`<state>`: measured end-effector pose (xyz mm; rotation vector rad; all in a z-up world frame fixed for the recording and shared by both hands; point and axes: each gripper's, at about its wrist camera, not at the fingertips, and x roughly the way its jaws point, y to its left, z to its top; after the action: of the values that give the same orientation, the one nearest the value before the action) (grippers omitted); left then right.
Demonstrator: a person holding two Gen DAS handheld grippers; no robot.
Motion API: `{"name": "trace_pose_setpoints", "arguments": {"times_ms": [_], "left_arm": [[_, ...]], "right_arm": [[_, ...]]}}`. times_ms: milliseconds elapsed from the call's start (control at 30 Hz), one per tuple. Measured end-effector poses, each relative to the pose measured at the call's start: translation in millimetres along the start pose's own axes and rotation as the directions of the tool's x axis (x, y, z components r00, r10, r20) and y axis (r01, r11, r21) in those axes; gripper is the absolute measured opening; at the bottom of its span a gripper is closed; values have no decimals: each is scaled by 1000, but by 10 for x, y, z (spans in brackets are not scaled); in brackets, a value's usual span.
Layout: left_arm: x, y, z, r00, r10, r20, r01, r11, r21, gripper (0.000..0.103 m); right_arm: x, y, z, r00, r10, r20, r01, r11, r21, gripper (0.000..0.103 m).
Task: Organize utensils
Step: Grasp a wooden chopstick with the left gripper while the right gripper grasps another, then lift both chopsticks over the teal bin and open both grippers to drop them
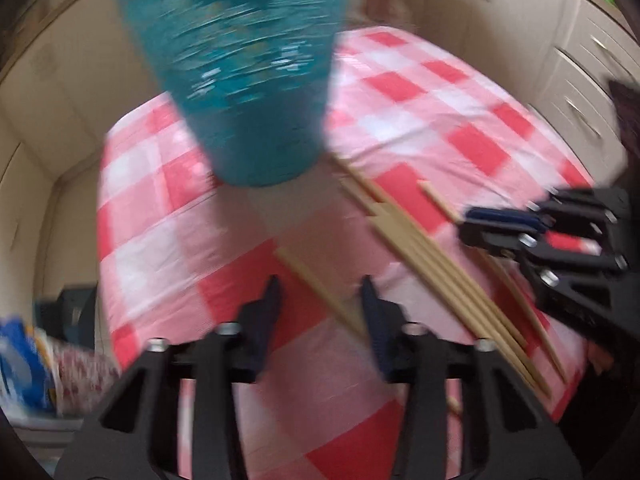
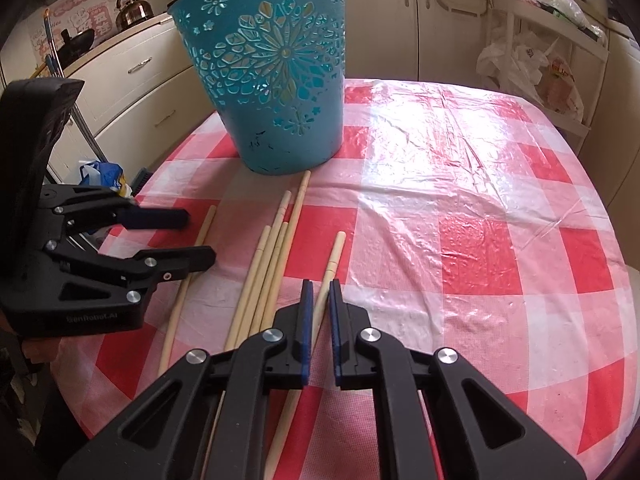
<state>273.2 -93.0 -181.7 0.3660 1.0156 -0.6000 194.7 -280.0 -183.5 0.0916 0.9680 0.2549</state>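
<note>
A round table under a red-and-white checked plastic cloth (image 2: pixel 460 184) carries a teal basket (image 2: pixel 272 80) with flower-shaped cut-outs, standing upright toward the far side. In front of the basket lie pale wooden chopsticks: a bundle of several (image 2: pixel 268 264) lying side by side and pointing roughly at the basket's foot, one single stick (image 2: pixel 188 280) off to their left, and another single stick (image 2: pixel 326 280) to their right. The right gripper (image 2: pixel 320 300) is lowered over that right-hand stick, its blue-padded fingers drawn in on either side of it and clamped on the shaft. The left gripper (image 2: pixel 196 238) hangs over the left-hand stick with its fingers clearly apart, and nothing is pinched; in the blurred left wrist view that stick (image 1: pixel 320 288) runs up between the two fingers without either pad touching it. Cream kitchen cabinets (image 2: pixel 132 80) line the wall behind the table.
</note>
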Motion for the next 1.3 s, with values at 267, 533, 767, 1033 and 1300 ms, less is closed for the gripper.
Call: {"name": "trace_pose_setpoints", "arguments": {"times_ms": [267, 533, 767, 1033, 1300], "left_arm": [[-33, -115, -2, 1000, -29, -11, 30, 981, 194, 20], [-34, -52, -2, 998, 61, -22, -62, 998, -16, 37], [-35, -17, -56, 998, 57, 3, -56, 984, -169, 19], [10, -139, -39, 992, 123, 28, -115, 973, -202, 8], [-160, -224, -139, 985, 146, 93, -118, 960, -254, 5]], "right_arm": [[-5, -62, 10, 999, 33, -2, -33, 999, 39, 9], [-7, 29, -11, 1000, -9, 9, 9, 1000, -12, 9], [-7, 93, -29, 1000, -24, 0, 24, 999, -48, 8], [4, 160, -52, 998, -64, 9, 64, 992, -111, 8], [-150, -219, -70, 994, 80, 74, -88, 990, 109, 6]]}}
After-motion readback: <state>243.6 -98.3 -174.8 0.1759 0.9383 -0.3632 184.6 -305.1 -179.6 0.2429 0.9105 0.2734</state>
